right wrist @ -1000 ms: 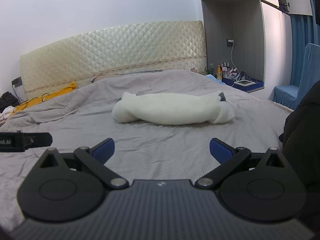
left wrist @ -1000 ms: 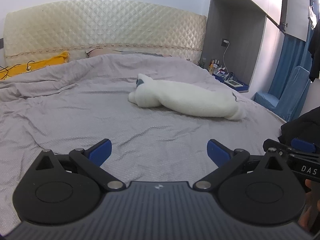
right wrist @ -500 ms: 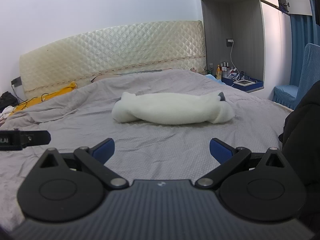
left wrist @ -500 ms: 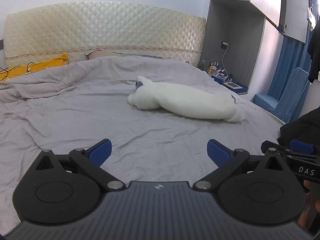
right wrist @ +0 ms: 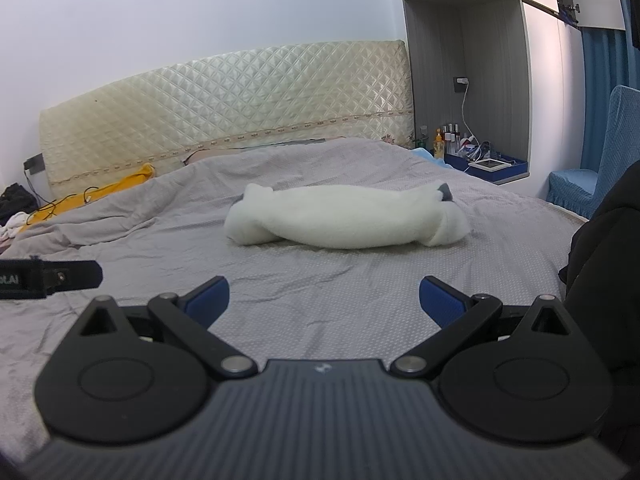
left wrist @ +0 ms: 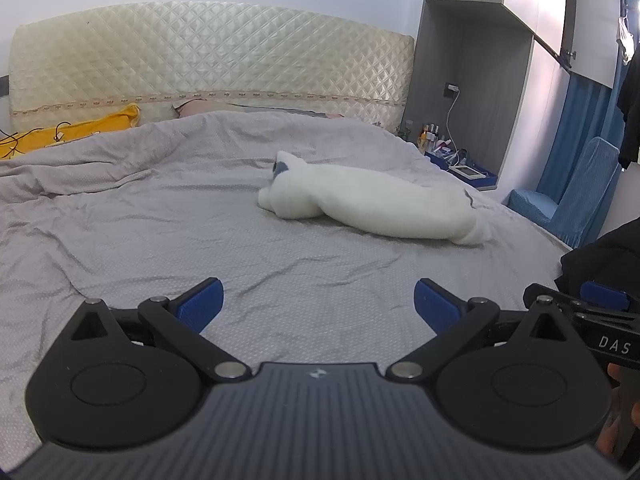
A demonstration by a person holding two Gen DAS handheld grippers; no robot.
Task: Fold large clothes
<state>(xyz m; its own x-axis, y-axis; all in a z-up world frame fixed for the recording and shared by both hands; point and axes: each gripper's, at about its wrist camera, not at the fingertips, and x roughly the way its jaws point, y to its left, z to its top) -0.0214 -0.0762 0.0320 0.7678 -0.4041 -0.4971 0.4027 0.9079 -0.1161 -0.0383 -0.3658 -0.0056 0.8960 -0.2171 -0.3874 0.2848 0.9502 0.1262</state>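
Both tools hang over the bed, nothing in either one. The left gripper [left wrist: 318, 302] has its blue-padded jaws spread wide above the grey bedspread [left wrist: 160, 232], with only wrinkled fabric between them. The right gripper [right wrist: 324, 300] is the same: jaws wide apart, empty, over the same grey cover.

The white fleecy garment [right wrist: 344, 216] lies in a long rolled bundle on the bedspread, well apart from both tools. From the right wrist view it sits at twelve o'clock, stretched across the frame, with a small grey patch at its two o'clock end. From the left wrist view the same garment [left wrist: 372, 204] lies toward one o'clock, running diagonally away to the right.

At three o'clock in the left view, a piece of the right tool shows against a dark garment [left wrist: 600, 256] at the bed's edge. In the right view, the tip of the left tool pokes in at nine o'clock.

Behind the bed stands the quilted cream headboard [left wrist: 212, 68], with a yellow pillow [left wrist: 72, 136] at ten o'clock and a blue-covered chair [left wrist: 576, 200] off at two o'clock.
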